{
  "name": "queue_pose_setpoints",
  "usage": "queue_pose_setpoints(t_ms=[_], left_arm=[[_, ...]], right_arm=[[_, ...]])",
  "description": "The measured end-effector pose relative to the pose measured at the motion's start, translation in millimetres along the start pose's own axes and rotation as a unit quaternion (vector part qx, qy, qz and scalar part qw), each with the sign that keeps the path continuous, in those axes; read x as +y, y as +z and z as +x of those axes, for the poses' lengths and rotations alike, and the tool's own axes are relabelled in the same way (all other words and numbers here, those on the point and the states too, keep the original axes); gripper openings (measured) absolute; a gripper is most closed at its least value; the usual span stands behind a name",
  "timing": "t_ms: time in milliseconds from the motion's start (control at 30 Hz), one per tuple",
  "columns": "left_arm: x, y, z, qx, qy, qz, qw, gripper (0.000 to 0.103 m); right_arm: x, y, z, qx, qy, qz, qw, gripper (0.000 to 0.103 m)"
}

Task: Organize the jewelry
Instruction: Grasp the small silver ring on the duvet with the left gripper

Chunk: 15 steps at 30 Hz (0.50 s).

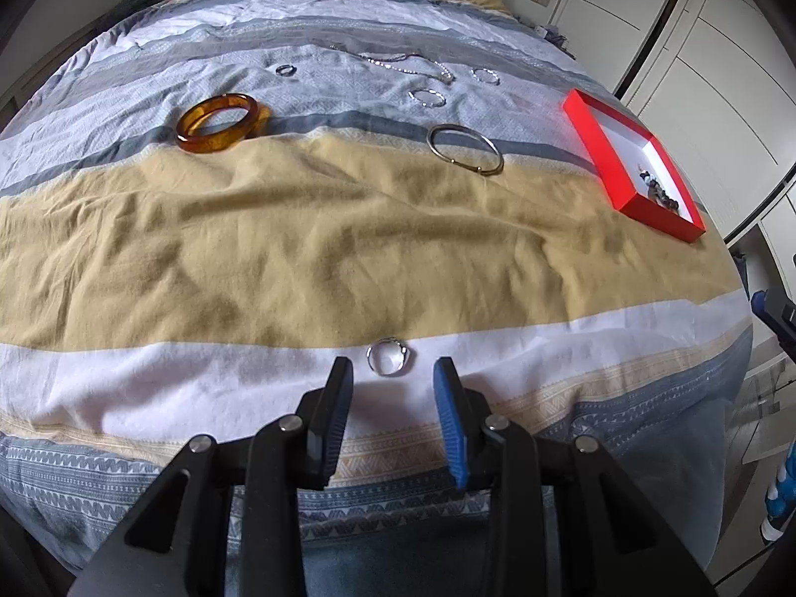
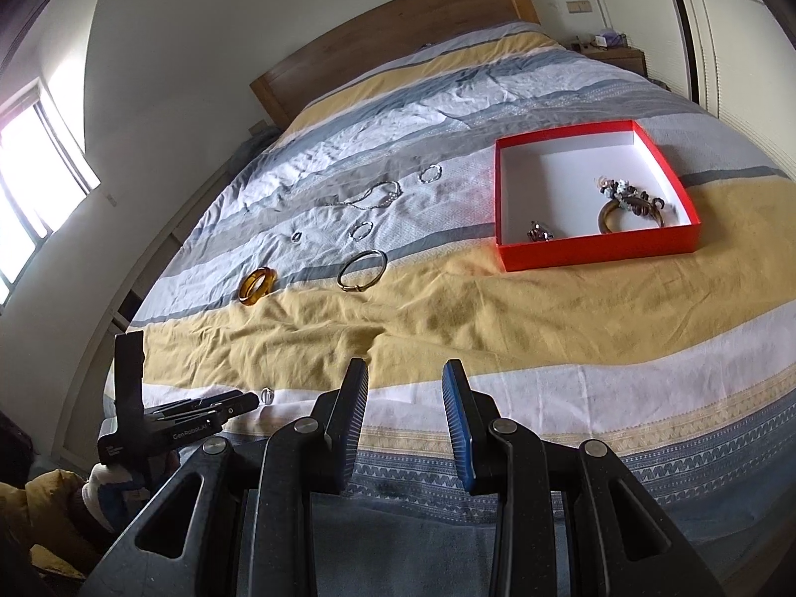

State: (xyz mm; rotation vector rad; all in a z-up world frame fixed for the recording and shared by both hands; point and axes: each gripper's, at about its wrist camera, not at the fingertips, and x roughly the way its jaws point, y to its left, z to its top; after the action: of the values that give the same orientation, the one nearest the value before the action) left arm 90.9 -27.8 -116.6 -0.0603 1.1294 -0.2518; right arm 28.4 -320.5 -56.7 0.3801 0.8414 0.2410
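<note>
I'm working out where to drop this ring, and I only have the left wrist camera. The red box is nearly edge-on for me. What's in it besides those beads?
Observer: The right wrist view looks down into the red box. A brown bangle lies in it, partly under the beaded bracelet.
Operator: Anything else in there I should avoid?
Observer: One small dark piece sits apart from those two, close to the near wall. It is too small to identify.
</note>
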Motion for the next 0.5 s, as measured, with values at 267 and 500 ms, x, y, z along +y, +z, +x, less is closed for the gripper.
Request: queue_pose_setpoints(t_ms=[267, 500], left_arm=[[-6.2, 3.3, 23.4, 0.030, 0.006, 0.010, 0.9995, 0.031], [-6.2, 3.2, 27.7, 0.033, 0.013, 0.012, 0.9993, 0.019]], right_arm=[[-14.8, -3.0, 11.0, 0.010, 0.003, 0.011, 1.000, 0.031], [-28.1, -5.1, 14.0, 0.011, 0.005, 0.027, 1.000, 0.031]])
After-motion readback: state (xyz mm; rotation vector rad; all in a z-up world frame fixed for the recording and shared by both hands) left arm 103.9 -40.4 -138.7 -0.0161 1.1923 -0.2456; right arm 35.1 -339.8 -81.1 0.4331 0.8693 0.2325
